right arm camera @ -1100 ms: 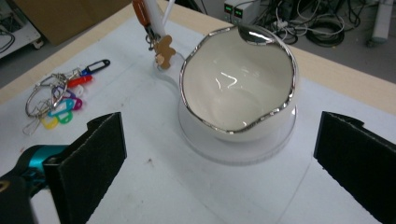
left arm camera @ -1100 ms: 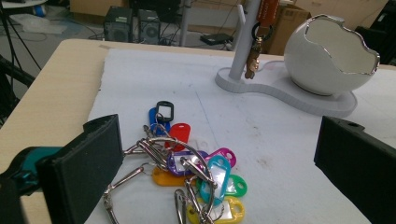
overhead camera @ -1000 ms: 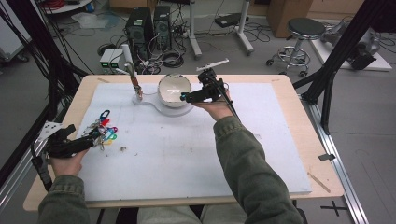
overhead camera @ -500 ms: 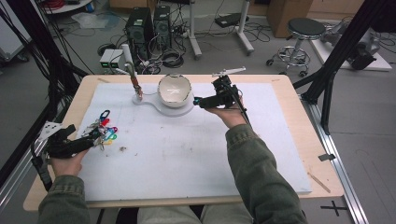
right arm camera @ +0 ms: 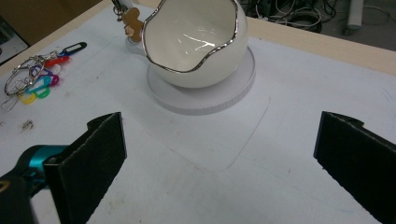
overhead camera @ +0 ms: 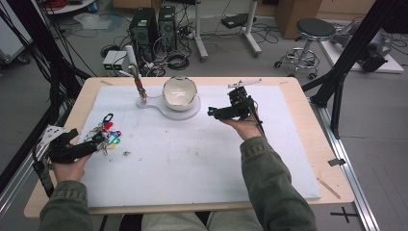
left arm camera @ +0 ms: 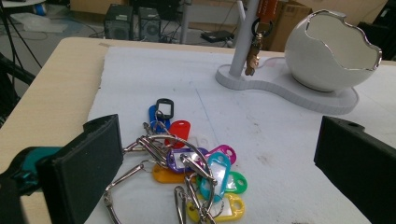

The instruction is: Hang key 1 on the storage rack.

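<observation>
Loosely heaped, the key bunch (left arm camera: 187, 168) of bright tags on metal rings lies between wide left tongs (left arm camera: 224, 163).

This is a lab or workshop; at 12 o'clock two computer towers (overhead camera: 153, 30) stand on the grey floor among loose cables (overhead camera: 175, 60); at 2 o'clock stands a rolling stool (overhead camera: 310, 41); black frame struts (overhead camera: 353, 48) surround the table (overhead camera: 312, 139).

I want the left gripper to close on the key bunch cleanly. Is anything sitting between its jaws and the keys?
Nothing visible does. The left gripper is open, with the key bunch lying on the white mat right between its jaws.
</observation>
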The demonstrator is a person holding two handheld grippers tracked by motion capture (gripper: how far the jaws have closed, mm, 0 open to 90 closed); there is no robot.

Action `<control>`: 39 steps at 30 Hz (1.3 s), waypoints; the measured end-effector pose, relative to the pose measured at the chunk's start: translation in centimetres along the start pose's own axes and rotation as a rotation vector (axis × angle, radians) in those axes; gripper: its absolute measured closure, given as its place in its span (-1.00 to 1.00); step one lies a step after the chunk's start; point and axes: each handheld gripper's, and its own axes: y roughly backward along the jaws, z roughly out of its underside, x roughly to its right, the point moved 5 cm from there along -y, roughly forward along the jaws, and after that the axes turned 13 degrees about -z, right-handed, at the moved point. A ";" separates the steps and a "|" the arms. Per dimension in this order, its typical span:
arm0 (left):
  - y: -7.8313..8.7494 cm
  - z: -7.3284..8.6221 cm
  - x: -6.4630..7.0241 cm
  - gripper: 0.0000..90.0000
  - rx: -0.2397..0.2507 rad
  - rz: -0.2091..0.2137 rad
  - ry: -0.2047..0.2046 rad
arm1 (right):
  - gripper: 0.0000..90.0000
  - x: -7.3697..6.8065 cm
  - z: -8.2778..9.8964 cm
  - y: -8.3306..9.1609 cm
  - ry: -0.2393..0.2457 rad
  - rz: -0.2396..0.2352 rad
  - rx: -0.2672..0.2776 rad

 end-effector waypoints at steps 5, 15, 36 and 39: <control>0.0 0.0 0.1 -0.96 -0.003 0.002 -0.005 | -0.97 0.3 1.1 0.9 -0.019 -0.001 0.011; 0.1 0.1 0.1 -0.96 -0.004 0.001 -0.002 | -0.97 0.7 2.5 2.4 -0.007 0.013 0.028; 0.2 0.2 0.1 -0.96 -0.007 0.000 0.001 | -0.97 3.1 7.9 6.0 -0.018 0.081 0.087; 0.2 0.2 0.1 -0.96 -0.008 0.000 -0.001 | -0.97 3.3 8.4 6.4 -0.011 0.095 0.102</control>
